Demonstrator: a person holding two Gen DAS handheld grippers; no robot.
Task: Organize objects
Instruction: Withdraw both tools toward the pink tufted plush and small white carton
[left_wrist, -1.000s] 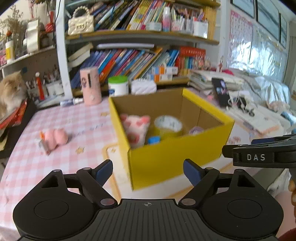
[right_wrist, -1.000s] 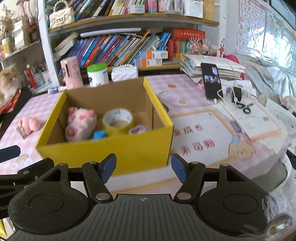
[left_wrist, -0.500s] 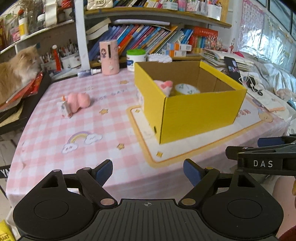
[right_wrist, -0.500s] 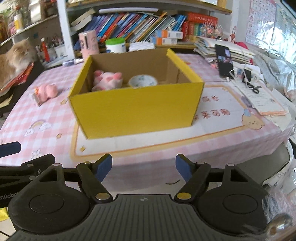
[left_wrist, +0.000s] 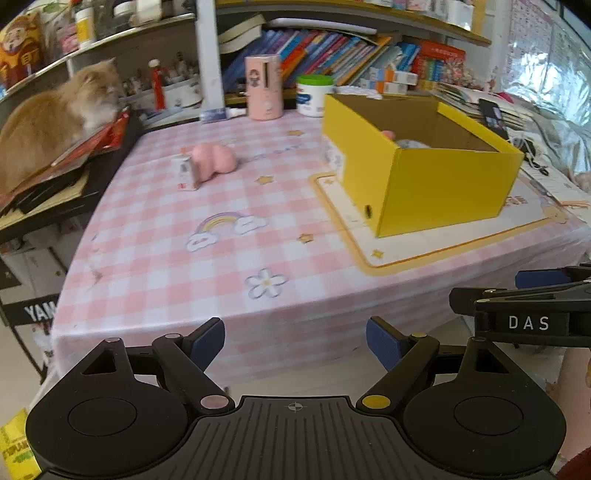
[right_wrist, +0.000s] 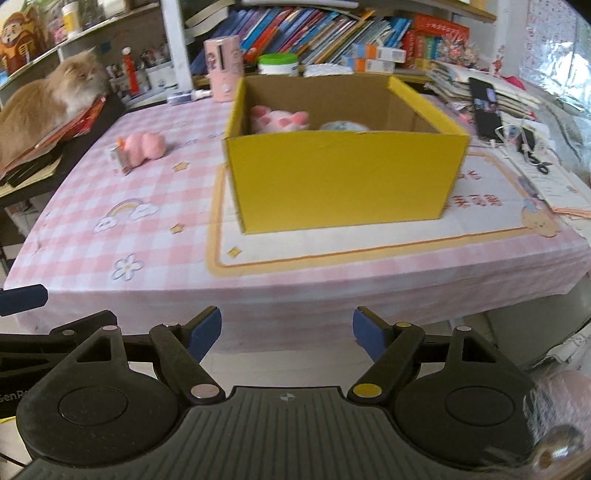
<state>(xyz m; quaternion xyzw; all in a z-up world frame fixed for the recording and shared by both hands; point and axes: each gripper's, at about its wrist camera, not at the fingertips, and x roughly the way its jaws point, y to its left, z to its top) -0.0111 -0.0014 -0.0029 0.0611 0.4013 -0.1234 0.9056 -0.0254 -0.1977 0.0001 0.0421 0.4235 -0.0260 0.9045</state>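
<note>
A yellow cardboard box stands open on the pink checked tablecloth. Inside it lie a pink-and-white plush and a roll of tape, mostly hidden by the front wall. A small pink plush toy lies on the cloth left of the box, with a little carton beside it. My left gripper hangs open and empty in front of the table's near edge. My right gripper is beside it, its jaws opening with nothing between them.
An orange cat sits on a side stand at the left. A pink cylinder and a green-lidded white jar stand behind the box, before shelves of books. A phone, cables and scissors lie at the right.
Both grippers have drawn back from the box to beyond the table's front edge, so the box looks farther off. The right jaws have widened a little.
</note>
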